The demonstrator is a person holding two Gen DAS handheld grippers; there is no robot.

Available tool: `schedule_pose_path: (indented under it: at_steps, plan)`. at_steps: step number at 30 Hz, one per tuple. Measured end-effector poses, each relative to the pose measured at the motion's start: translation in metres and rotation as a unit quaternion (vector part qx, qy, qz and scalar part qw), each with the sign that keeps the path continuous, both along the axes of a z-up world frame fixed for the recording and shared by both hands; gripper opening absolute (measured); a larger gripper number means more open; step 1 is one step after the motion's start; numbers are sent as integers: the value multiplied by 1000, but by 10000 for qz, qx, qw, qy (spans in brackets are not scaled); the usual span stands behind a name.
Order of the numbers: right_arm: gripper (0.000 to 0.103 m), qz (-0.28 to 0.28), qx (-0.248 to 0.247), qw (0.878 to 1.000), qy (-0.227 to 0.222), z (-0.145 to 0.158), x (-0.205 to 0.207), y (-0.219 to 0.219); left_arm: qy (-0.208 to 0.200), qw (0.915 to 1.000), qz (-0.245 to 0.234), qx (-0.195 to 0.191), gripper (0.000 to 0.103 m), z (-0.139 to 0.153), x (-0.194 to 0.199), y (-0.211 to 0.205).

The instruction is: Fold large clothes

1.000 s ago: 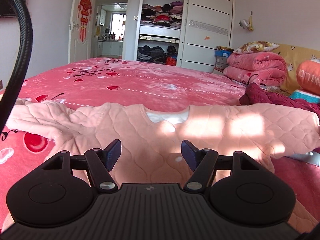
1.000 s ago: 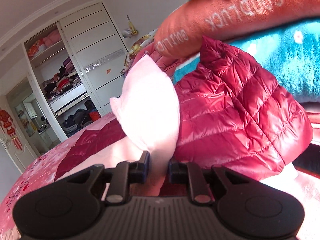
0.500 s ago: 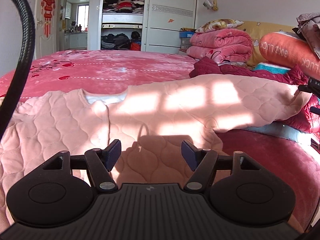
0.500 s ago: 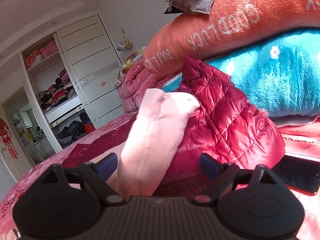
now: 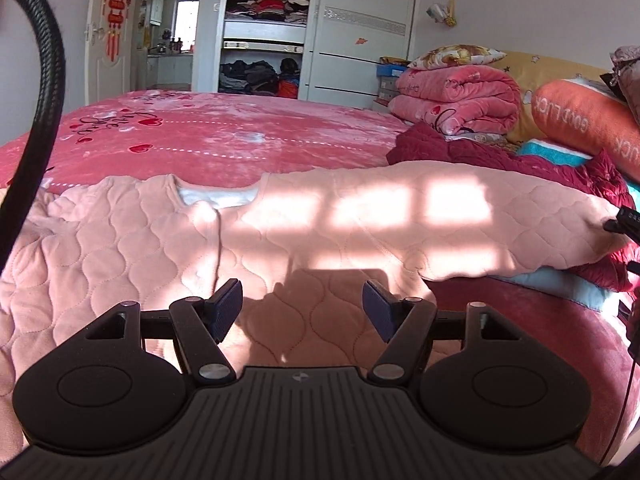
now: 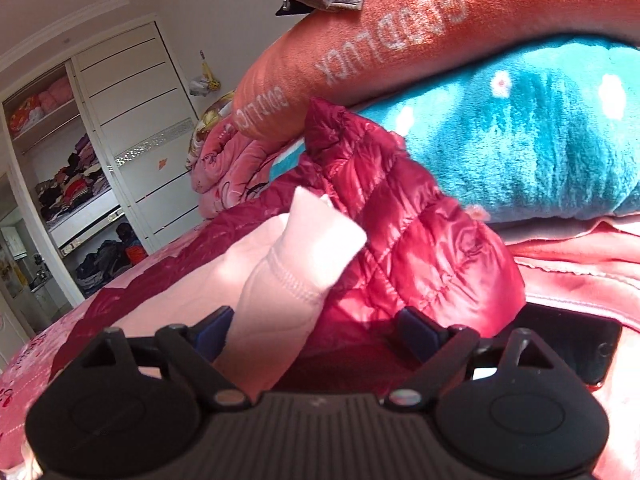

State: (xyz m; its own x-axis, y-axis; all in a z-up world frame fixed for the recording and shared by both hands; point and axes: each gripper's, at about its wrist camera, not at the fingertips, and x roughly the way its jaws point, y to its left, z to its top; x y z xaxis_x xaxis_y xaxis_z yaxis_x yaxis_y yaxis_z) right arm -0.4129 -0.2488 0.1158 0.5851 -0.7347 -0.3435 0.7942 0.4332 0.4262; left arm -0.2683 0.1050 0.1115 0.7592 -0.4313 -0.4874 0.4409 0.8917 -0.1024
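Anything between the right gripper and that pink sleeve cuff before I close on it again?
Nothing visible. The right gripper is open with the sleeve cuff of the pink top already lying between its fingers, against the left one; the red down jacket sits behind the cuff.

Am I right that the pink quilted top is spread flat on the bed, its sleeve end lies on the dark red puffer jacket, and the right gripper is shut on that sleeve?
Not quite. The right gripper is open: in the right wrist view its jaws stand wide apart, the sleeve end loose between them. The pink quilted top is spread on the bed, sleeve on the dark red puffer jacket.
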Motion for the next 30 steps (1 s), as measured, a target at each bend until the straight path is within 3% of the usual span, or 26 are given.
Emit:
schedule_pose_path:
  at_steps: [5, 8, 11, 16, 22, 27, 30]
  plan:
    - [91, -330, -267, 9990, 128, 6, -8, 8, -21, 9955, 947, -8, 82, 14, 22, 32]
    - [97, -421, -727, 9963, 185, 15, -8, 20, -15, 9858, 1678, -108, 82, 26, 43, 64]
    - [99, -298, -1191, 9924, 105, 26, -6, 32, 66, 9697, 2414, -366, 82, 36, 62, 105]
    - [99, 241, -1755, 9842, -41, 44, 8, 54, 386, 9278, 3525, -1156, 82, 48, 95, 191]
    - [102, 1215, -2613, 9576, -33, 69, 36, 101, 636, 8860, 4224, -1801, 82, 49, 144, 278]
    - [102, 2213, -2438, 9440, -180, 74, 69, 135, 913, 8660, 4421, -2150, 82, 36, 192, 335]
    - [102, 2755, -2213, 9354, -86, 67, 93, 153, 1084, 8493, 4521, -2499, 82, 20, 218, 362]
